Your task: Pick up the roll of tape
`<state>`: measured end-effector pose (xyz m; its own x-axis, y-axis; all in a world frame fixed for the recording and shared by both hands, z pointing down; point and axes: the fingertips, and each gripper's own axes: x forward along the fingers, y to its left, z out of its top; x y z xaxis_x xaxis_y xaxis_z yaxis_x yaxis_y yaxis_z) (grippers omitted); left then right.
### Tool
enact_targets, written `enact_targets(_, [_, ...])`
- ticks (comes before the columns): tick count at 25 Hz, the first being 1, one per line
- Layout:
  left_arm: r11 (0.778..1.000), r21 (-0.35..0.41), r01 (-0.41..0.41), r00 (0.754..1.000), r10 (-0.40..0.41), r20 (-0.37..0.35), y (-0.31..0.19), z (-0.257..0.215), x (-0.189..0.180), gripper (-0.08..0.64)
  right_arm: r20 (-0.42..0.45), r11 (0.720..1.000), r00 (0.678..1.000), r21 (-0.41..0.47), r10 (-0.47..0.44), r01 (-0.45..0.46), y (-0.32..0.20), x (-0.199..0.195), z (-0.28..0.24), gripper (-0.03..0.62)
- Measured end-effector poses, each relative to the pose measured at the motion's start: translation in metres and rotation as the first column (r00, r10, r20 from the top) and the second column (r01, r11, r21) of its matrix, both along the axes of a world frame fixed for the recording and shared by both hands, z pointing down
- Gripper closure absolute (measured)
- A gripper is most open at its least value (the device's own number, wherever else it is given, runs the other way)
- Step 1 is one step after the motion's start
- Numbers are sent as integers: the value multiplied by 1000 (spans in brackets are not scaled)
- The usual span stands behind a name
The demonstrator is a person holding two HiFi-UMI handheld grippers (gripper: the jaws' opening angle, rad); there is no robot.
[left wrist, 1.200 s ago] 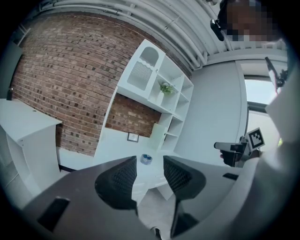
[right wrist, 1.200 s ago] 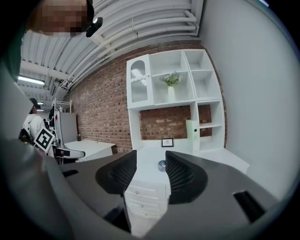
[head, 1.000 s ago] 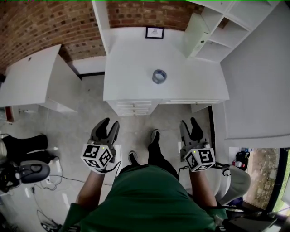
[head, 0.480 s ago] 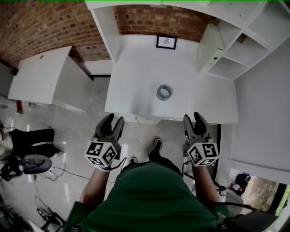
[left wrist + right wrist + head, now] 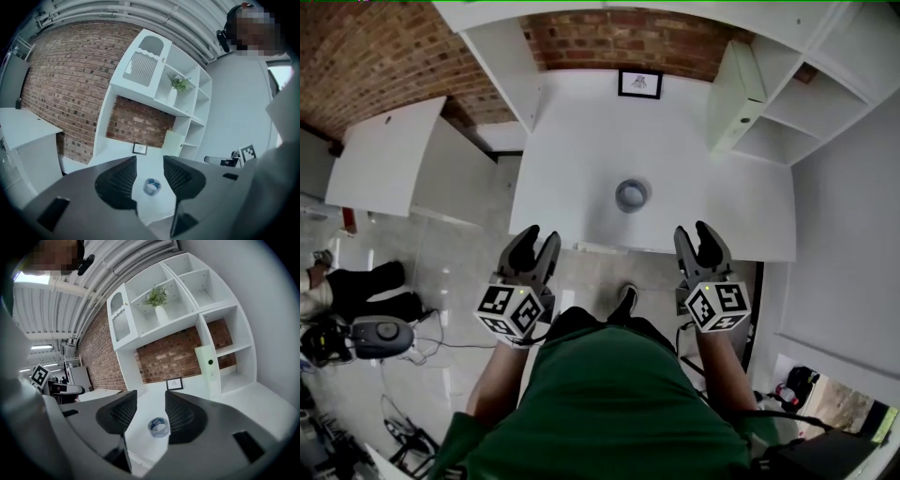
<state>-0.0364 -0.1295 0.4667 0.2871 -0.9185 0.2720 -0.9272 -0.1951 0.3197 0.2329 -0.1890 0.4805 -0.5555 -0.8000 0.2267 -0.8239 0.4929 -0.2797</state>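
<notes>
Head view: over the last second the white desk (image 5: 581, 141) has drawn closer. The left gripper (image 5: 535, 246) and right gripper (image 5: 695, 234) now sit at its front edge, so the reach is about to begin. The roll of tape (image 5: 632, 195) lies flat mid-desk, untouched.

Left gripper view: the jaws are apart and empty, with the tape (image 5: 152, 186) framed between them, well ahead.

Right gripper view: the jaws are likewise spread and empty, the tape (image 5: 158, 426) ahead. Blue print on the tape and the small framed picture (image 5: 174, 384) are too small to read.

Left claw (image 5: 536, 240) and right claw (image 5: 694, 232) now nearer the roll of tape (image 5: 632, 195), at the front edge of the desk (image 5: 581, 141).
</notes>
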Motion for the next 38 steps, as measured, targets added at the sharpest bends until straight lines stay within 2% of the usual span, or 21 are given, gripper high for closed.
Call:
enact_targets(3, [1000,-16,10,1000,-10,7,-2,7,-6,370,-9,999,1000,-23,-25,25,-8,-12,8,391])
enact_targets(10, [997,-55,50,998,-52,-40,-13,32,-55,370,-85,991,990,-77,-115,108,-28,-67,36,420])
enact_targets(15, [998,-55,41,998,-44,-53,-39,37,-117,370,-161,981,981,-174,-111,83,-45,-116,72,420])
enact_targets(19, [999,-40,33,997,-36,-74,-64,35,-168,370,-246,973,961,-217,-126,72,-61,-154,96,420])
enact_targets(22, [999,-19,32,996,-33,-86,-79,32,-199,370,-261,962,959,-271,-113,39,-80,-169,123,419])
enact_targets(26, [997,-20,74,993,-75,-95,-77,36,-248,370,-284,916,954,-400,-96,-27,-97,-181,171,419])
enact_targets(31, [981,-82,176,979,-183,-88,-53,60,-331,370,-389,825,914,-550,-118,-128,-111,-201,221,419])
enact_targets(33, [972,-102,211,972,-220,-85,-45,66,-357,370,-398,785,912,-595,-102,-172,-117,-203,234,419])
enact_targets(35, [966,-112,234,966,-244,-88,-41,70,-374,370,-407,748,908,-632,-101,-200,-119,-204,244,419])
enact_targets(38, [964,-113,242,962,-254,-104,-44,68,-384,371,-446,715,883,-665,-145,-218,-116,-205,257,419])
